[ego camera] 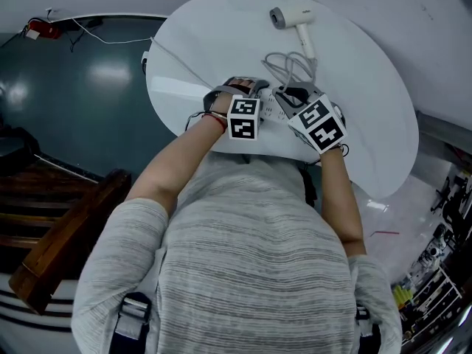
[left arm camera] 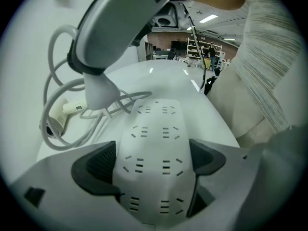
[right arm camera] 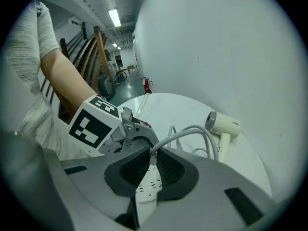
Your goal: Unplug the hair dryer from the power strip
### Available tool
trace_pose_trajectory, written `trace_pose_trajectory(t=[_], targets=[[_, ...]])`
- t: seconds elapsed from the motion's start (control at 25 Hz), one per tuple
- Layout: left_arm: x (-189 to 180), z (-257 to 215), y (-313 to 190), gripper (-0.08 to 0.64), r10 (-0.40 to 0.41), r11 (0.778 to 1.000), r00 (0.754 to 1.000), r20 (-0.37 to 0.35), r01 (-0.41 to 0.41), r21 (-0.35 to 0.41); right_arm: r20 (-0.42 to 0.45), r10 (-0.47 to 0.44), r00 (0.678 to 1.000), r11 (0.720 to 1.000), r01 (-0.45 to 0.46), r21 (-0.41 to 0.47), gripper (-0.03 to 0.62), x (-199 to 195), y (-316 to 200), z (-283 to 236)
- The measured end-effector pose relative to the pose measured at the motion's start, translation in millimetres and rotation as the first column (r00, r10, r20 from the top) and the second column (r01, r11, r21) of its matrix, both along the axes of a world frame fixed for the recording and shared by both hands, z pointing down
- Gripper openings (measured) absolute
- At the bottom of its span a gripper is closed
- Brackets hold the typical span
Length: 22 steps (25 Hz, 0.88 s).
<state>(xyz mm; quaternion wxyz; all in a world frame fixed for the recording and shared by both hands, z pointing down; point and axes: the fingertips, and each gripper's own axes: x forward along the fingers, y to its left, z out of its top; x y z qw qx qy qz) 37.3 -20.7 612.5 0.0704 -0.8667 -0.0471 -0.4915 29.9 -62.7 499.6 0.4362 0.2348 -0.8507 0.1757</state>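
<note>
On the round white table (ego camera: 369, 102) lies a white power strip (left arm camera: 155, 143). My left gripper (left arm camera: 151, 162) is shut on it, a dark pad (left arm camera: 96, 165) on each long side. My right gripper (right arm camera: 153, 159) is shut on the hair dryer's white plug (left arm camera: 98, 93), held just above and beside the strip's far end, with its prongs hidden. The grey cord (right arm camera: 192, 131) runs from the plug in loops to the cream hair dryer (ego camera: 291, 17), which lies at the table's far side. In the head view both grippers (ego camera: 254, 94) (ego camera: 291, 98) meet over the strip (ego camera: 270, 108).
The strip's own thin white cable (ego camera: 177, 61) runs left across the table and off its edge. A red object (ego camera: 40, 29) sits on the dark floor at far left. Wooden stairs (ego camera: 66, 227) stand at the left, shelving (ego camera: 435, 271) at the lower right.
</note>
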Motion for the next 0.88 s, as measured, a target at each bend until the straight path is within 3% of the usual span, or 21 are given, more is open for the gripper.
trace_pose_trajectory(t=[0.16,0.6,0.88], targets=[[-0.5,-0.5,-0.3,0.457,-0.003,1.000,1.000,-0.003,0.003,0.002,0.014,0.044,0.999,0.999,-0.044,0.014,0.054,6.8,-4.9,3.7],[-3.4,-3.1,-0.4,0.457,-0.014,1.000,1.000,-0.027,0.014,0.019,-0.057,0.095,0.994,0.992,-0.090,0.085,0.055,21.4,-11.6,49.0],[-11.4,-34.9,-4.0,0.456,-0.112,0.993,0.980,-0.163,0.117,0.022,-0.096,0.091,0.991,0.993,-0.083,0.084,0.055,17.7,-8.5,67.1]])
